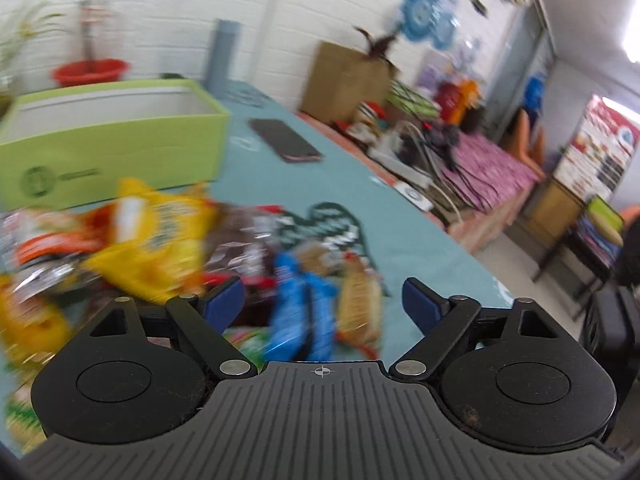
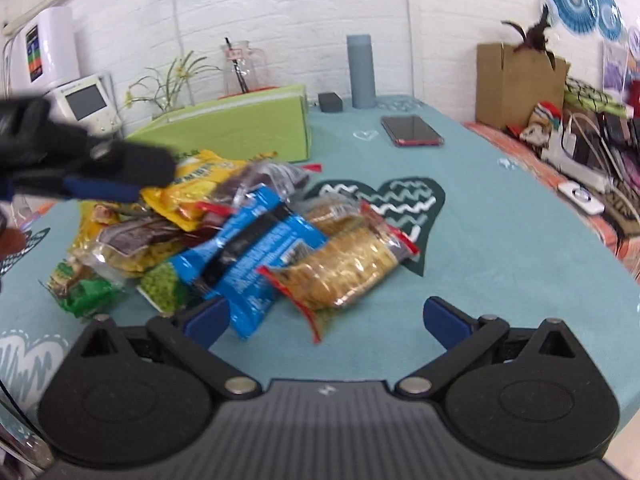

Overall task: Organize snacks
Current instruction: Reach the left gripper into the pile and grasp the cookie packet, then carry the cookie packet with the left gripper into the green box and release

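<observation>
A pile of snack packets lies on the teal tablecloth (image 2: 480,240). It holds a yellow bag (image 1: 160,232), a blue packet (image 2: 256,256) and a clear sleeve of crackers (image 2: 344,268). A green box (image 1: 112,144) stands just behind the pile, open at the top. My left gripper (image 1: 322,304) hovers open over the pile's near side, with the blue packet (image 1: 300,312) below its gap and nothing touching the pads. It shows blurred at the left of the right wrist view (image 2: 120,178), above the yellow bag. My right gripper (image 2: 326,318) is open and empty, just in front of the crackers.
A phone (image 2: 412,130) lies on the cloth behind the pile, with a grey bottle (image 2: 362,72) and a small black box (image 2: 331,102) near the wall. A cardboard box (image 2: 520,84) and cluttered cables (image 2: 580,148) fill the right side. A person's hand shows at the far left edge (image 2: 10,242).
</observation>
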Available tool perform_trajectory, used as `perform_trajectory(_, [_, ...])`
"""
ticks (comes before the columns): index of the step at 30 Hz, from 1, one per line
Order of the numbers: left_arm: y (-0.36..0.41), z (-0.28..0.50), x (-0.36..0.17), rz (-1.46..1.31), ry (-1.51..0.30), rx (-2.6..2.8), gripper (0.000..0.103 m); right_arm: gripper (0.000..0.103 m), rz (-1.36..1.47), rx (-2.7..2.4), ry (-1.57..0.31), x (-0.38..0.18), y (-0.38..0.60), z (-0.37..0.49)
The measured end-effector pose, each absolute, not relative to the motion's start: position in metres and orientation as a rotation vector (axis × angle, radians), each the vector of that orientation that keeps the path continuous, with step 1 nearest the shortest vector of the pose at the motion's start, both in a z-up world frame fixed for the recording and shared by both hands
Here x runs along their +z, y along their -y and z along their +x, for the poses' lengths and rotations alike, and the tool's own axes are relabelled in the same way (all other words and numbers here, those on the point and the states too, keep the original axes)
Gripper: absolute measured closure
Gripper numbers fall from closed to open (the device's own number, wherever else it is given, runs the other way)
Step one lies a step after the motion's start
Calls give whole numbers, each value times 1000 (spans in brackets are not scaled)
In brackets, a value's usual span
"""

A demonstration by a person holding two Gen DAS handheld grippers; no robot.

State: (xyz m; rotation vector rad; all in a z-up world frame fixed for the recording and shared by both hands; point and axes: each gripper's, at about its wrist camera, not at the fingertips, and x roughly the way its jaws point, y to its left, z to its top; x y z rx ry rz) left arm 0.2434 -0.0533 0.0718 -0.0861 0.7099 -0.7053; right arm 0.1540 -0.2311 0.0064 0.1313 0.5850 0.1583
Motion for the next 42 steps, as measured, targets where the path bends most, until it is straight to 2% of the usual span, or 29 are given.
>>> perform_trajectory(3, [96, 269, 66, -15, -769, -756, 36, 1, 145, 222, -584, 0, 232, 165])
perform_trajectory(5, [118, 281, 58, 32, -823, -774, 46, 1, 145, 252, -590, -2, 233, 174])
perform_trajectory(8, [137, 289, 43, 78, -900, -826, 48, 1, 114, 295, -592, -3, 232, 183])
perform_trajectory(10, [139, 294, 31, 44, -971, -844, 61, 1, 73, 320, -592, -3, 232, 184])
perform_trajectory(18, [151, 267, 18, -36, -1030, -841, 59, 1, 75, 261, -587, 5, 275, 158])
perform_trajectory(20, [152, 263, 21, -23, -988, -806, 49, 1, 71, 227, -580, 6, 276, 149])
perform_trajectory(21, [154, 264, 22, -25, -988, -799, 48, 1, 71, 224, -576, 6, 275, 146])
perform_trajectory(29, [167, 264, 17, 72, -986, -741, 50, 2, 37, 142, -541, -6, 253, 143])
perform_trajectory(30, [168, 263, 17, 84, -980, -756, 52, 3, 13, 132, -542, -6, 249, 142])
perform_trajectory(33, [168, 260, 16, 85, -978, -803, 73, 37, -8, 112, -538, 0, 242, 135])
perform_trajectory(36, [158, 262, 16, 12, -998, -834, 82, 42, 33, 135, -560, 5, 246, 129])
perform_trajectory(42, [126, 274, 64, -68, -870, -806, 82, 42, -30, 184, -463, 44, 226, 148])
